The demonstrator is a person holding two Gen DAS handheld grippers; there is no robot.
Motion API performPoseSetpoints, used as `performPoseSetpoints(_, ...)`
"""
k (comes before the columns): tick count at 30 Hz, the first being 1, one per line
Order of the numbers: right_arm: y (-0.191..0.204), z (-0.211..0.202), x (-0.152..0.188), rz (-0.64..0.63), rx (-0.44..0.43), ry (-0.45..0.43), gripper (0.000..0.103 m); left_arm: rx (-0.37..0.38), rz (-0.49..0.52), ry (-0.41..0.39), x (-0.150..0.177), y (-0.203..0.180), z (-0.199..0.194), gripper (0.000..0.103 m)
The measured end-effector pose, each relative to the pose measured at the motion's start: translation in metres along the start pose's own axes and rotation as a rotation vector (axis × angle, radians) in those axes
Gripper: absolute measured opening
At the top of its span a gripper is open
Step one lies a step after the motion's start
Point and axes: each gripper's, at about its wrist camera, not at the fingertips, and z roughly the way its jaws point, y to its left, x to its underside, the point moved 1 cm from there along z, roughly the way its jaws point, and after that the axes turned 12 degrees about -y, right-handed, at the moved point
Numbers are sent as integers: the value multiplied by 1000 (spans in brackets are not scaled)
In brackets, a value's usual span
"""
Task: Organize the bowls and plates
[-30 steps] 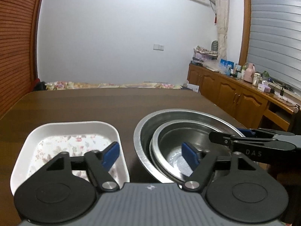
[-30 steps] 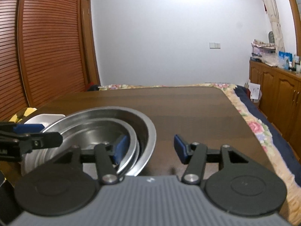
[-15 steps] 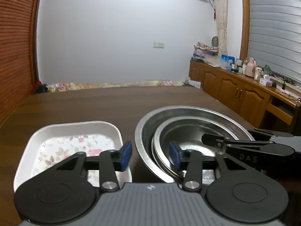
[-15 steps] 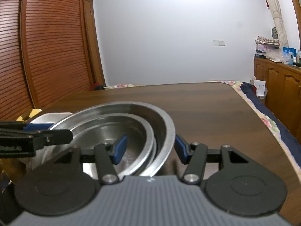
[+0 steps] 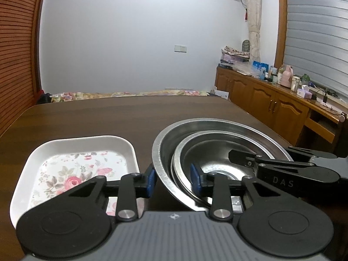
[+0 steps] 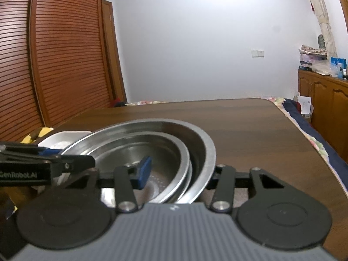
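Two steel bowls sit nested on the dark table, a large outer bowl with a smaller inner bowl in it. My left gripper straddles their left rims. Its jaws are closing, one blue pad against the outer wall and the other inside the inner bowl. My right gripper straddles the right rims. Its jaws are closing too, the inner pad still apart from the wall and the outer finger hidden behind the rim. A white floral tray lies left of the bowls.
The wooden table stretches far ahead to a bed. A cabinet with bottles stands to the right, slatted wooden doors to the left. Something yellow lies past the tray.
The left jaws have narrowed from wide apart onto the bowls' left rims. The right gripper has slid in over the right rims and its jaws have begun to narrow.
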Motion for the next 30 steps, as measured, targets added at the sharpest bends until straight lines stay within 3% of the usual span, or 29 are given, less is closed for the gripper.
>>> performPoseSetpoints(3, -2, 0, -1, 12, 8, -1, 37, 1, -12, 4, -1, 1, -1, 31)
performPoseSetpoints(7, -6, 0, -4, 43, 4, 2, 35, 6, -10, -18, -6, -1, -7, 30)
performPoseSetpoints(24, 6, -24, -64, 35, -12, -91, 34, 9, 32, -90, -84, -11, -47, 30)
performPoseSetpoints(30, 14, -31, -79, 8, -25, -100, 34, 0, 46, -101, -97, -13, -64, 30)
